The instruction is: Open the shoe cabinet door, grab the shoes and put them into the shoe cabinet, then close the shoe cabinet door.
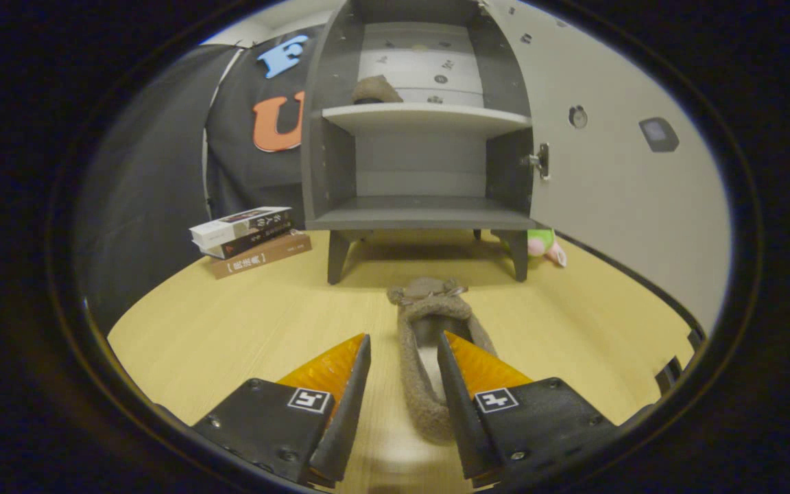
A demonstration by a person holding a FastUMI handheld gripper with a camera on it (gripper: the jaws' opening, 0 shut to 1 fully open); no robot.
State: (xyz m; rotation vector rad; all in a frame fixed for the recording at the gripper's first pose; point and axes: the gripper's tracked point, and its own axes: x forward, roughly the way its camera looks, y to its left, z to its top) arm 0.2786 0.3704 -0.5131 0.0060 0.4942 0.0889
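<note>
A grey shoe cabinet (422,213) stands on short legs ahead of me, its door (614,165) swung wide open to the right. One fuzzy brown shoe (376,89) rests on the cabinet's upper shelf (429,118). A second fuzzy brown shoe (428,322) lies on the wooden floor (230,329), toe toward the cabinet. Its heel reaches between my fingers. My gripper (403,346) is open; the right finger (457,384) sits inside the shoe's opening, against its right rim, and the left finger (354,391) stands apart from the shoe on its left.
A stack of three books (251,237) lies on the floor left of the cabinet. A small green and pink plush toy (546,245) sits by the cabinet's right leg, under the open door. The lower shelf (422,206) holds nothing.
</note>
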